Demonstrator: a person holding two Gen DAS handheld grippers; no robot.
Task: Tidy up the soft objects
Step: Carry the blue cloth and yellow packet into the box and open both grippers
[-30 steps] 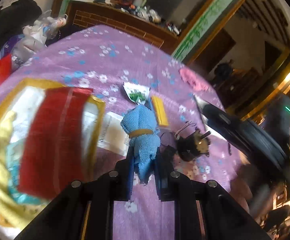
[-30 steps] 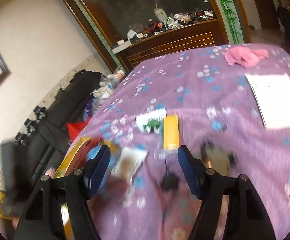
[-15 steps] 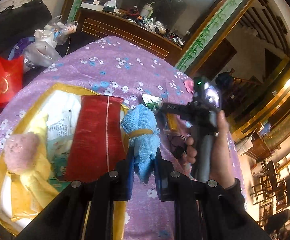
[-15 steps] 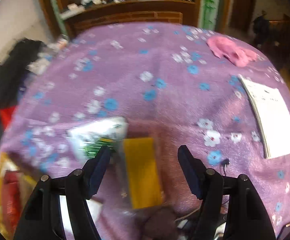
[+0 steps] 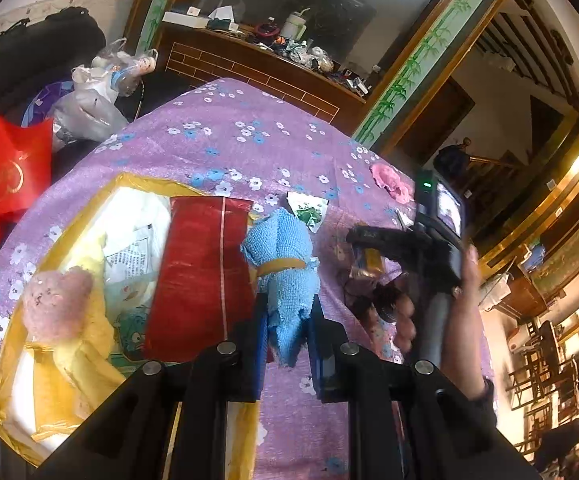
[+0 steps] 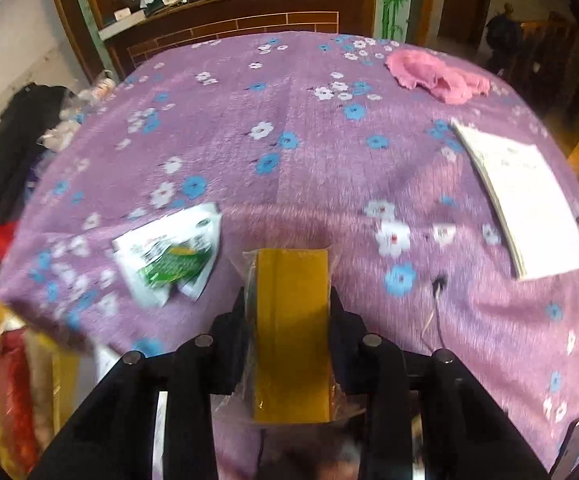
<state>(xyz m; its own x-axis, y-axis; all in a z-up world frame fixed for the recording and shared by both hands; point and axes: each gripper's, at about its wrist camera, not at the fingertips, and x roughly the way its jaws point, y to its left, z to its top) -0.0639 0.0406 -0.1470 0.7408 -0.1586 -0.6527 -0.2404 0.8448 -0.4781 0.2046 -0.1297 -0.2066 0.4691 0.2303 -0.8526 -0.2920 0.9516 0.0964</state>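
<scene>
My left gripper [image 5: 288, 304] is shut on a rolled blue towel [image 5: 281, 248] with a yellow band, held above the purple flowered tablecloth [image 5: 217, 140] beside an open yellow-rimmed box [image 5: 89, 200]. Inside the box lie a red pouch [image 5: 205, 272], a pink plush [image 5: 55, 304] and a yellow cloth [image 5: 77, 360]. My right gripper [image 6: 289, 300] points down at a yellow packet [image 6: 291, 272] in clear wrap. Its jaws are closing, and both pads touch the packet's sides. A hand [image 5: 461, 320] carries that gripper at the right of the left wrist view.
A green-and-white sachet [image 6: 169, 252] lies left of the packet. Far right are a pink cloth [image 6: 437, 76] and a white booklet [image 6: 529, 200], with a thin cable [image 6: 435, 300] nearer. A red bag [image 5: 9, 172] and plastic bags [image 5: 89, 104] sit beyond the table's left edge.
The right gripper came down over the yellow packet and its jaws narrowed onto it. The left gripper carried the blue towel over toward the box, then held still.
</scene>
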